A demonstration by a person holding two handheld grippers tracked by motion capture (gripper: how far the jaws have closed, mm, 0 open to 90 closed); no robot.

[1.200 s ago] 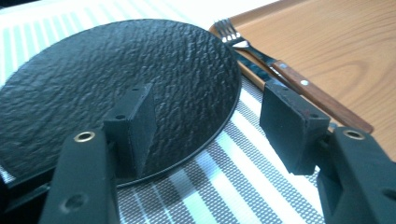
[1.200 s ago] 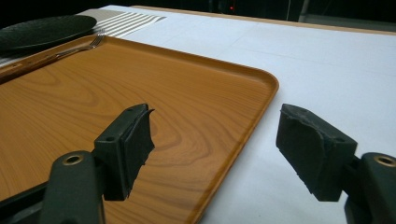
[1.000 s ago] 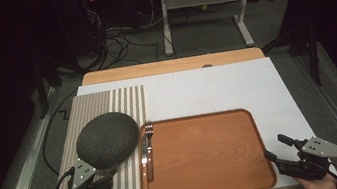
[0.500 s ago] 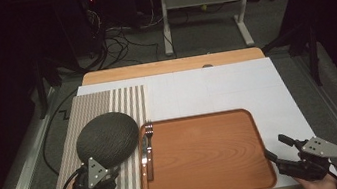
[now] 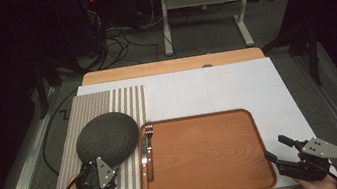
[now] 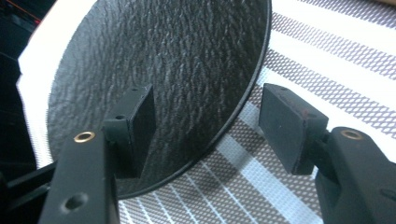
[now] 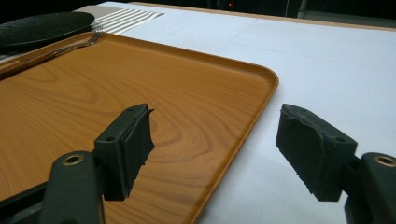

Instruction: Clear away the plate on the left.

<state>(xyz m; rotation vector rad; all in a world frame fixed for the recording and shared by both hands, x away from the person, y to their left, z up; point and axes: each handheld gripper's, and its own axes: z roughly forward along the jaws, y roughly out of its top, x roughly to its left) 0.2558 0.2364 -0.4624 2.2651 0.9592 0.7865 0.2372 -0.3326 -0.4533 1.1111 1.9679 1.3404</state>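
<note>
left claw (image 5: 96, 162) advanced over dark plate (image 5: 107, 135) on striped mat (image 5: 122, 101)

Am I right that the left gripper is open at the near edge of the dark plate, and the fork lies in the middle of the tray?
Not quite. The left gripper is open at the plate edge, but the fork lies along the left rim of the tray, beside the plate, not in the middle. The high view shows it.
</note>
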